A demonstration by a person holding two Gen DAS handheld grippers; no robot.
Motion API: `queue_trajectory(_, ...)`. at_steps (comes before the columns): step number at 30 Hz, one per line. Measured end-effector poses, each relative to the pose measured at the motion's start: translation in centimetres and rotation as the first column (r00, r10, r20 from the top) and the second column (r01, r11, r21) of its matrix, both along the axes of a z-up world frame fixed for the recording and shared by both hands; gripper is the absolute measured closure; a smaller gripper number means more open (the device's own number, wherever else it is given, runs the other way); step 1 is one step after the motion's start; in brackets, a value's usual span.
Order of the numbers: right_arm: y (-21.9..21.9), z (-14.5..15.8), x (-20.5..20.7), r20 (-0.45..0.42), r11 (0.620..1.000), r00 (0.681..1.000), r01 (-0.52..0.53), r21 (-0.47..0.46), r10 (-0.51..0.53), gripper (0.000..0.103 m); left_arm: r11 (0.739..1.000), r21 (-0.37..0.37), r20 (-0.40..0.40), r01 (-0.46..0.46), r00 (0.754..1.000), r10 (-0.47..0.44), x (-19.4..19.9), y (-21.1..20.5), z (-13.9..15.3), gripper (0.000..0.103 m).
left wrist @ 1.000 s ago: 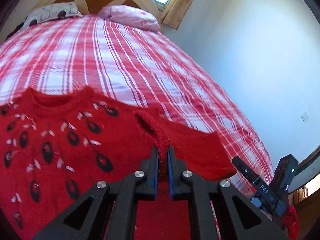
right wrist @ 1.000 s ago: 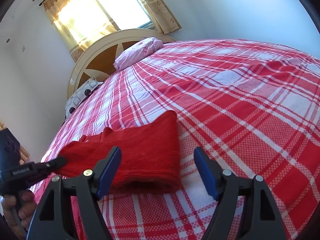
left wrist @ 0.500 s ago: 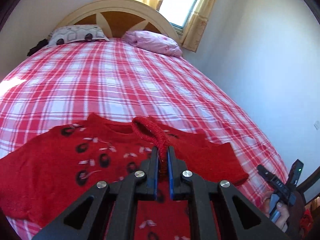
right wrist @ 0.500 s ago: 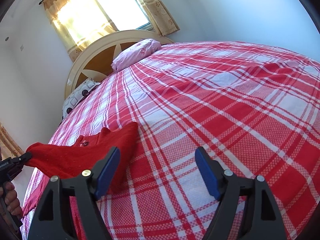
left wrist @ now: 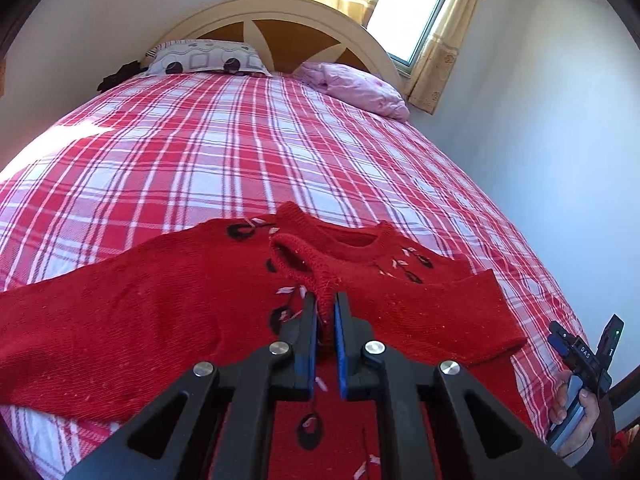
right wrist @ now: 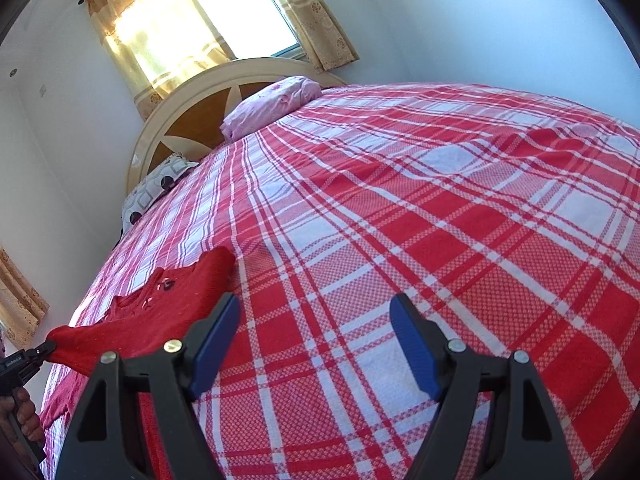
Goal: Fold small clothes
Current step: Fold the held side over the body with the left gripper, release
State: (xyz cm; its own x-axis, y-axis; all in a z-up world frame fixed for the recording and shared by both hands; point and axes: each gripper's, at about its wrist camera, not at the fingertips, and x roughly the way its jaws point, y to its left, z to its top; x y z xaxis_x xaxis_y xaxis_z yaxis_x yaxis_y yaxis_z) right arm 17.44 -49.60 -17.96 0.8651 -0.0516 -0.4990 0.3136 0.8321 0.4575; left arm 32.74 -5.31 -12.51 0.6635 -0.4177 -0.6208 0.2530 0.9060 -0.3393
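A small red knitted sweater point(left wrist: 168, 304) with dark leaf-like motifs lies on the red-and-white plaid bedspread point(left wrist: 240, 152). My left gripper point(left wrist: 325, 300) is shut on the ribbed cuff point(left wrist: 308, 268) of one sleeve, which is drawn across the sweater's front. In the right wrist view the same sweater point(right wrist: 160, 312) lies at the lower left, its sleeve stretched out to the left gripper point(right wrist: 50, 346). My right gripper point(right wrist: 316, 316) stands open above bare bedspread point(right wrist: 440, 216), with nothing between its blue pads. In the left wrist view the right gripper point(left wrist: 560, 340) shows at the right edge, held in a hand.
A wooden headboard point(left wrist: 280, 28) stands at the far end, with a patterned pillow point(left wrist: 204, 58) and a pink pillow point(left wrist: 356, 88). A window with curtains point(right wrist: 224, 28) is behind it. A pale wall point(left wrist: 540, 140) runs close along the bed's right side.
My left gripper has carried the sleeve cuff leftward across the sweater's body. In the right wrist view the sleeve has slid away from under the open right gripper, which stayed put.
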Motion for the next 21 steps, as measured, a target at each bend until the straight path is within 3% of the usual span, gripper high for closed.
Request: queue_trajectory(21, 0.1, -0.4, 0.4, -0.017, 1.000, 1.000, -0.006, -0.008, 0.006, 0.023, 0.995, 0.026, -0.089, -0.099, 0.991, 0.101, -0.3, 4.8, -4.9, 0.096)
